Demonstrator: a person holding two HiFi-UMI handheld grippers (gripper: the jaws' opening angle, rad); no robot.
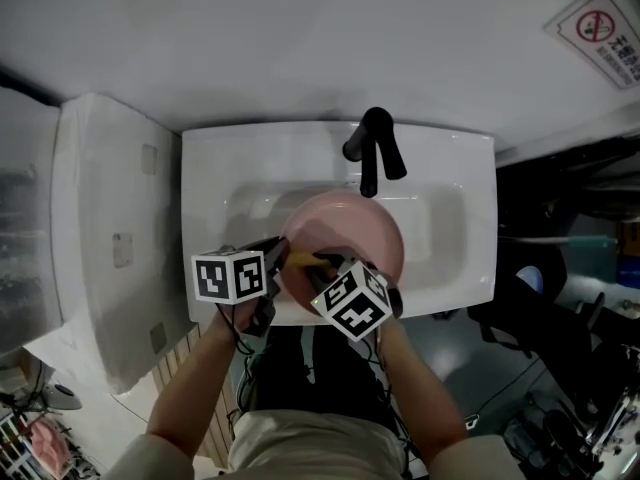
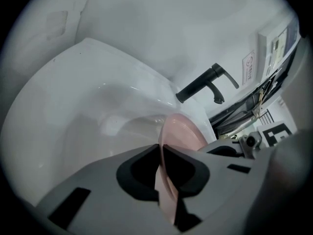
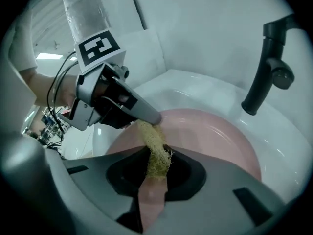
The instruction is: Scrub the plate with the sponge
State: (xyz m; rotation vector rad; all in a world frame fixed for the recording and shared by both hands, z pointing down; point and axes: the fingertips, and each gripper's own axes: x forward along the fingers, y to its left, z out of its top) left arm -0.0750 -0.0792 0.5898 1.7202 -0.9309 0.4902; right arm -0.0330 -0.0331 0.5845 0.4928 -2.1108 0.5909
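A pink plate [image 1: 352, 226] stands tilted in the white sink [image 1: 455, 173], under the black faucet [image 1: 374, 150]. My left gripper [image 1: 283, 254] is shut on the plate's left rim; in the left gripper view the plate [image 2: 184, 134] runs edge-on between the jaws of that gripper [image 2: 161, 153]. My right gripper [image 1: 325, 269] is shut on a yellow fibrous sponge [image 3: 155, 153]. The sponge lies against the plate's face [image 3: 210, 136], right beside the left gripper's tip [image 3: 146, 115]. In the head view the sponge [image 1: 303, 261] shows as a small yellow patch between the two grippers.
The faucet [image 3: 266, 72] arches over the basin's far side, close above the plate. A white cabinet top [image 1: 100, 238] lies left of the sink. Dark equipment and cables [image 1: 560, 308] crowd the floor to the right. A no-smoking sign [image 1: 605, 28] hangs on the wall.
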